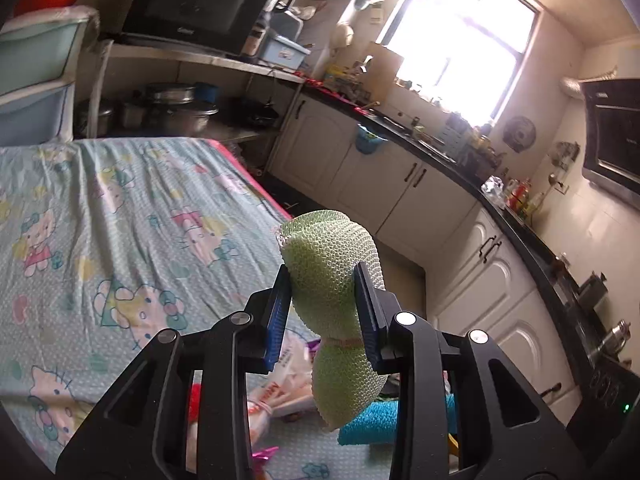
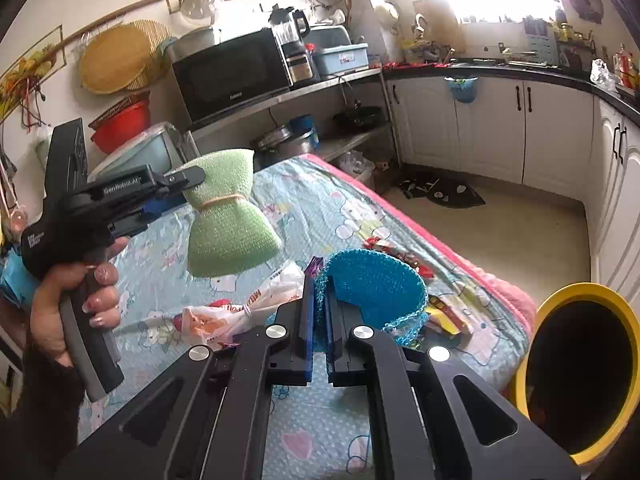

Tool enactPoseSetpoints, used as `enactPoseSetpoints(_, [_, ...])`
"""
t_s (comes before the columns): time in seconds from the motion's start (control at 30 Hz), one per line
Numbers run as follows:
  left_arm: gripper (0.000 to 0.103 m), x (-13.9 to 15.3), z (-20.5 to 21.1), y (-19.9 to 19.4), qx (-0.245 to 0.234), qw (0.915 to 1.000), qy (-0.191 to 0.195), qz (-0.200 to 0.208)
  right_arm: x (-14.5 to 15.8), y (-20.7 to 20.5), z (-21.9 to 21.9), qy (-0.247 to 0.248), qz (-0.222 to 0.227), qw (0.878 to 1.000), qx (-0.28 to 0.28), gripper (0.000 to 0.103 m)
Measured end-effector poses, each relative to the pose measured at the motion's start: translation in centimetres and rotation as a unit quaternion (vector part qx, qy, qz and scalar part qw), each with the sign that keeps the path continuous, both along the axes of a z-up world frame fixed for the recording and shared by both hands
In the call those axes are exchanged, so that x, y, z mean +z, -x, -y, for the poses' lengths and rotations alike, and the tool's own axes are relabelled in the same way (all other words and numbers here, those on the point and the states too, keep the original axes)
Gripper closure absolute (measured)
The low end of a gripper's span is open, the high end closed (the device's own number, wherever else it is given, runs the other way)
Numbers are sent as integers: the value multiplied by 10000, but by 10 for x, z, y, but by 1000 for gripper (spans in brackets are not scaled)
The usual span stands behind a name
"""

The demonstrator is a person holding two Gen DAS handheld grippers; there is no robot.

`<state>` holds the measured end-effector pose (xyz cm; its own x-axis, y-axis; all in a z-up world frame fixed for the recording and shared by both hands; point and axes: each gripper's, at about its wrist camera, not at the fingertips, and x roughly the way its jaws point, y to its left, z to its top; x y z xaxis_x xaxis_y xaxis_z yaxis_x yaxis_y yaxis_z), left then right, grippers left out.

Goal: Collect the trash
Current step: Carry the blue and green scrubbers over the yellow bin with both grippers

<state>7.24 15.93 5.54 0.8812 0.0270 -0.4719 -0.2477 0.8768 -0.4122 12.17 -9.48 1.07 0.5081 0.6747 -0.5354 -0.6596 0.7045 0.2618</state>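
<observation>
Right gripper [image 2: 318,312] pinched the rim of a blue mesh scrubber [image 2: 376,288] near the bed's [image 2: 304,432] pink edge; left gripper [image 1: 324,300] clamped a green banded scrubber [image 1: 332,276] above wrappers [image 2: 240,312].

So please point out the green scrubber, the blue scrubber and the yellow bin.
green scrubber [image 2: 234,236]: right wrist view, lower lobe.
blue scrubber [image 2: 376,284]: right wrist view, inner mesh.
yellow bin [image 2: 560,294]: right wrist view, upper rim.

Black microwave [image 2: 234,74] on a steel shelf [image 2: 320,84]; white cabinets [image 2: 492,128] beneath a dark countertop [image 2: 500,70]; bright window [image 1: 460,36] above.
</observation>
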Motion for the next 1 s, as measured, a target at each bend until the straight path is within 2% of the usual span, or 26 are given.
enactPoseSetpoints(0.57, [78, 19, 71, -12, -666, 9965, -405, 304, 21, 3, 63, -286, 179, 9969, -716, 98])
enactPoseSetpoints(1.0, [78, 27, 120, -34, -1137, 9909, -552, 465, 33, -2, 119, -329, 361, 9880, -1467, 98])
